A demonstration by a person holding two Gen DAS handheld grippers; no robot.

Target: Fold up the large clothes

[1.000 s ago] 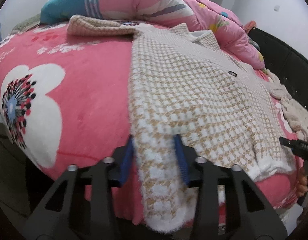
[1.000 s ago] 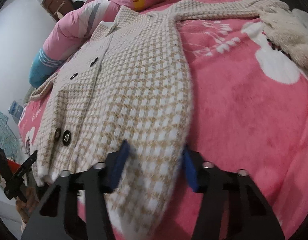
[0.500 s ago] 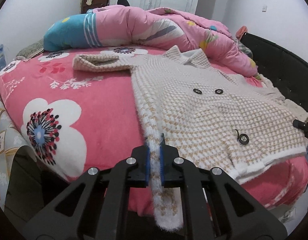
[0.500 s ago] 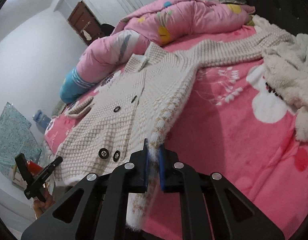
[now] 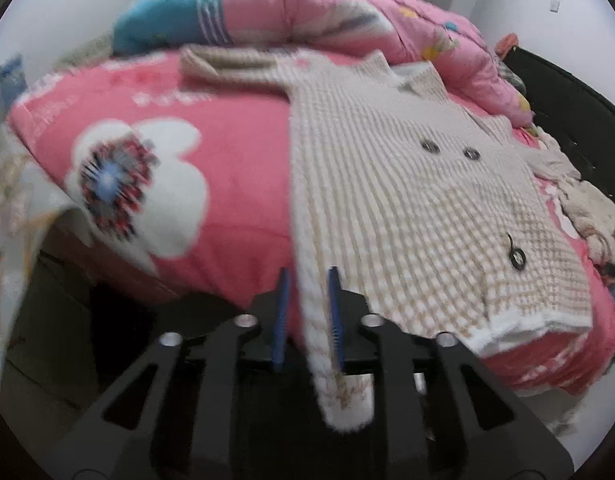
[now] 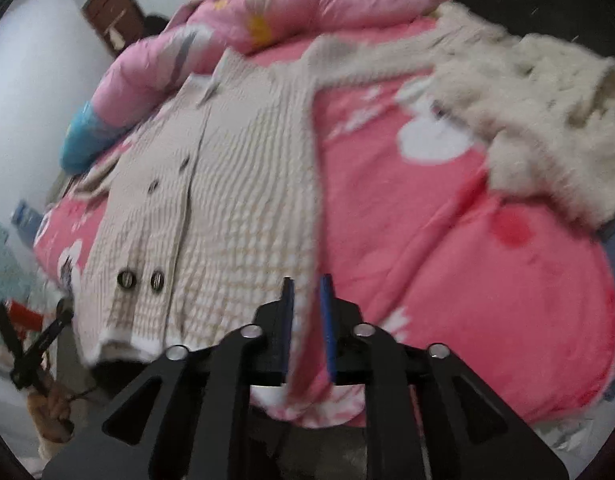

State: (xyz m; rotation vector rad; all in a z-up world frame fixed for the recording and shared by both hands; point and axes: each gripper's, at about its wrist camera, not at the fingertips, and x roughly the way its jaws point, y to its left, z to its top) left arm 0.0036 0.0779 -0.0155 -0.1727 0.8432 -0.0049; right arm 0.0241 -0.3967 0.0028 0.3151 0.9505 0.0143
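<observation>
A cream and tan checked knit coat (image 5: 387, 184) lies spread face up on the pink flowered bed blanket (image 5: 235, 160), its dark buttons showing. My left gripper (image 5: 307, 280) is at the coat's left bottom edge. Its jaws are opening, and the fluffy hem strip hangs loosely between the blue pads. In the right wrist view the coat (image 6: 235, 200) runs away from my right gripper (image 6: 306, 284). Those jaws are opening too, with the coat's right edge still between them. Both views are blurred by motion.
A rolled pink quilt (image 5: 327, 12) lies along the far side of the bed. A fluffy cream garment (image 6: 547, 128) sits on the blanket to the right of the coat. A black bed frame (image 5: 567, 100) borders the right side. A hand with the other gripper (image 6: 31, 344) shows at lower left.
Half a second ago both grippers were shut tight on the coat's bottom edges. Now both pairs of jaws stand apart, with the fabric slack between them.
</observation>
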